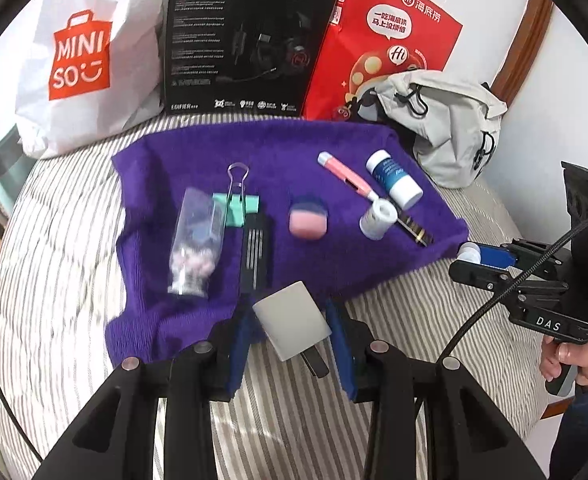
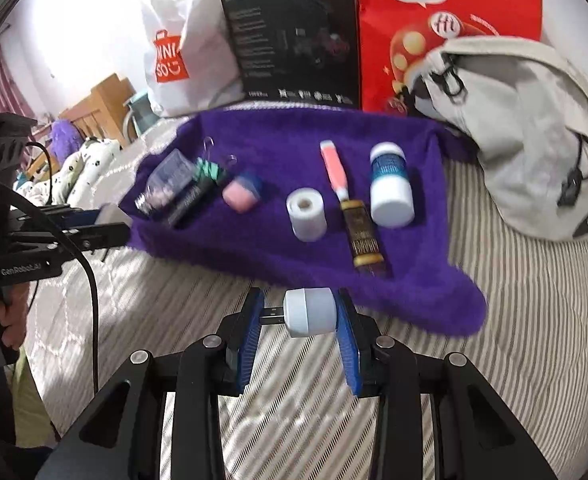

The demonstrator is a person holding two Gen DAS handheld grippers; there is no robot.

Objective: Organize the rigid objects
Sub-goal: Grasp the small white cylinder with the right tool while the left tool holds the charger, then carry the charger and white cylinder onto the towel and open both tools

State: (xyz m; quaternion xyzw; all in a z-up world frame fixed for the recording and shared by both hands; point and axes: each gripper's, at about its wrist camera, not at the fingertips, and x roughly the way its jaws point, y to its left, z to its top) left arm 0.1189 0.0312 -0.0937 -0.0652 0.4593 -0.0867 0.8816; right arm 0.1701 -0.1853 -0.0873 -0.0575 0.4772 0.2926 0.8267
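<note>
My left gripper (image 1: 290, 334) is shut on a flat white plug adapter (image 1: 292, 318), held over the near edge of the purple towel (image 1: 333, 144). My right gripper (image 2: 299, 322) is shut on a small white USB light (image 2: 311, 312) whose plug points left; it hovers just in front of the towel (image 2: 278, 136). On the towel lie a clear bag of beads (image 1: 194, 240), a green binder clip (image 1: 238, 204), a black comb (image 1: 254, 252), a pink-and-blue block (image 1: 307, 218), a white tape roll (image 2: 305, 214), a pink pen (image 2: 333, 170), a white bottle (image 2: 389, 184) and a dark gold-patterned tube (image 2: 363, 236).
The towel lies on a striped bed cover (image 1: 74, 240). Behind it stand a white Miniso bag (image 1: 82, 56), a black headset box (image 1: 246, 36) and a red paper bag (image 1: 393, 32). A grey backpack (image 2: 533, 140) sits at the right. A person's hand (image 1: 573, 364) grips the right handle.
</note>
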